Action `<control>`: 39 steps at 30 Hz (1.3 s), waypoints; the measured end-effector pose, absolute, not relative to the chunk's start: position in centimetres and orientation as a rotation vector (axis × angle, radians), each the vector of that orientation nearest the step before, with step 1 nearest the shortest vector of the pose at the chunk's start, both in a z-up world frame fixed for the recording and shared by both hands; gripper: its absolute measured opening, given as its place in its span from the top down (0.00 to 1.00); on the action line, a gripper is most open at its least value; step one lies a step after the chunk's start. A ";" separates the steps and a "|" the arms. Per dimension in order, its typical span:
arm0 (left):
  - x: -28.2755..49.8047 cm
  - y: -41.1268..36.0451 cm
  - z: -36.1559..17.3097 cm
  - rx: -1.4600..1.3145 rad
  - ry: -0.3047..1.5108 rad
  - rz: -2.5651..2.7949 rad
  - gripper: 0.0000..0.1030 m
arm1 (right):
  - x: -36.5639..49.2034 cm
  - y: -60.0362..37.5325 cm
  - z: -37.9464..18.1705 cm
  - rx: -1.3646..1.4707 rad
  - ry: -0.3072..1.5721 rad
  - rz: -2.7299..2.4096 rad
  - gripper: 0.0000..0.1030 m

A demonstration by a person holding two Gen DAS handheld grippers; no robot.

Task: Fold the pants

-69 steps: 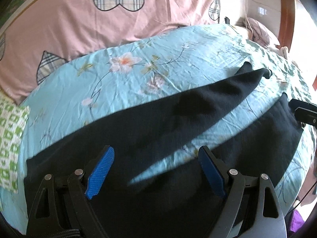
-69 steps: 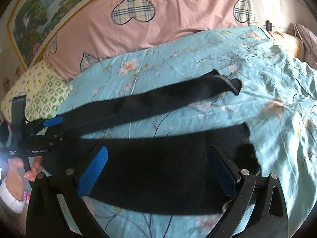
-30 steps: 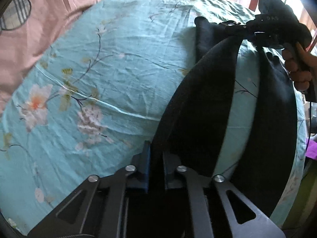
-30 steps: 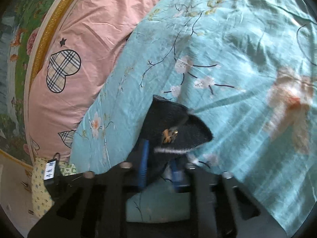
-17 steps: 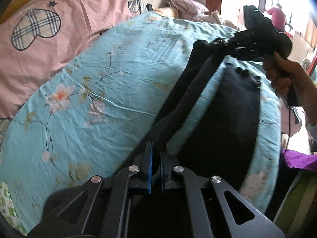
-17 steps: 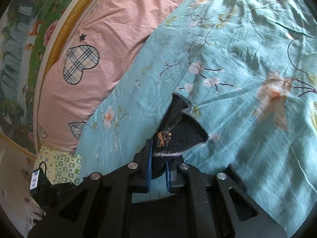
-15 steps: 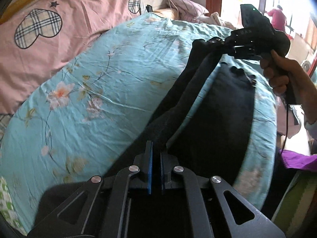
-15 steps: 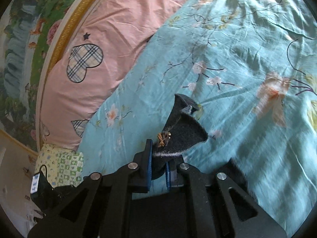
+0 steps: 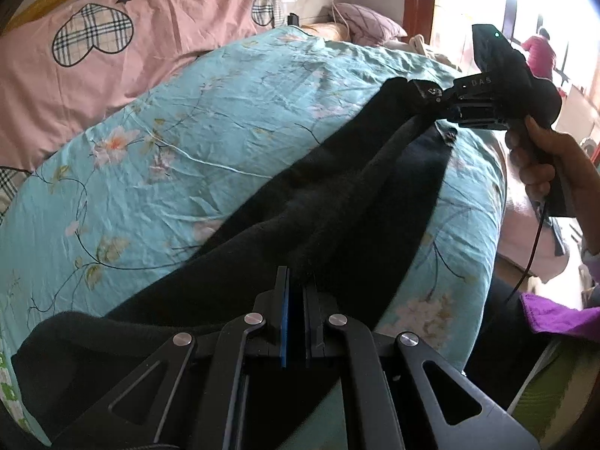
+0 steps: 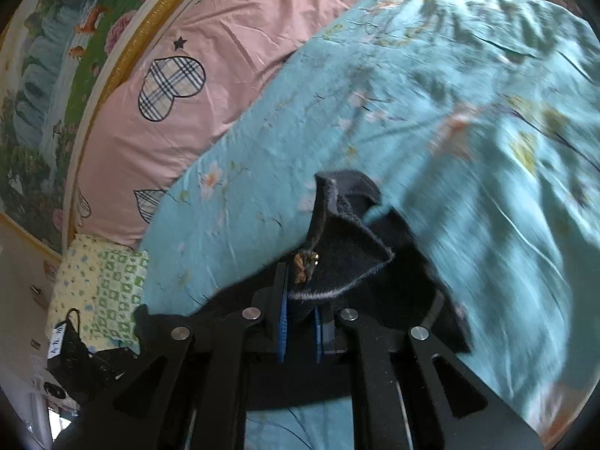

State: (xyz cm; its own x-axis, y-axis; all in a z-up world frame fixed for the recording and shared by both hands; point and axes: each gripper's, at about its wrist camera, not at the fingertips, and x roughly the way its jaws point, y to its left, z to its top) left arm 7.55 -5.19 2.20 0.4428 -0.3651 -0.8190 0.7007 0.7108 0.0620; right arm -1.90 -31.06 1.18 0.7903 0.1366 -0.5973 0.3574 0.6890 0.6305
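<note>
Left wrist view, nearest: your left gripper (image 9: 296,292) has its blue-padded fingers (image 9: 283,318) clenched on a fold of the black pants (image 9: 337,202), at the end nearest this camera. From there one pant leg rises off the bed as a slack ridge running up and to the right, while the rest of the garment lies flat on the turquoise floral bedsheet (image 9: 187,142), beside and partly under the lifted leg. At the far end of that leg, your right gripper (image 9: 453,112) grasps the cuff, with your right hand (image 9: 540,165) wrapped around its handle.

Right wrist view, nearest: the right gripper (image 10: 300,300) has its fingers (image 10: 282,318) closed on the cuff (image 10: 345,258), which stands up between them showing a pale stitched hem and a small brownish tag. Behind and to the right, more dark fabric rests on the sheet; this part is blurred.

Farther back in both views, a pink pillow with plaid hearts (image 9: 93,48) lies along the head of the bed, and a green-and-white patterned pillow (image 10: 101,288) sits beside it.
</note>
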 end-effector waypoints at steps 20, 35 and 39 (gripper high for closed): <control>6.2 -5.7 -1.0 0.369 0.937 -0.671 0.96 | -5.3 -30.8 -0.2 0.738 0.664 -0.223 0.94; 5.4 -4.9 -2.8 0.302 1.003 -0.647 0.78 | -6.2 -30.0 -1.1 0.685 0.693 -0.277 0.87; 4.7 -3.4 -2.2 0.230 0.995 -0.623 0.58 | -7.7 -30.3 0.1 0.687 0.640 -0.323 0.66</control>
State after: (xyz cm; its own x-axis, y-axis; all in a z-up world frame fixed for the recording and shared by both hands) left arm 4.74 -3.39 -2.18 0.3896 -0.3834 -0.8374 0.5861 0.8046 -0.0957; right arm -7.69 -30.34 0.12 0.7635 -0.0700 -0.6419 0.4746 0.7349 0.4844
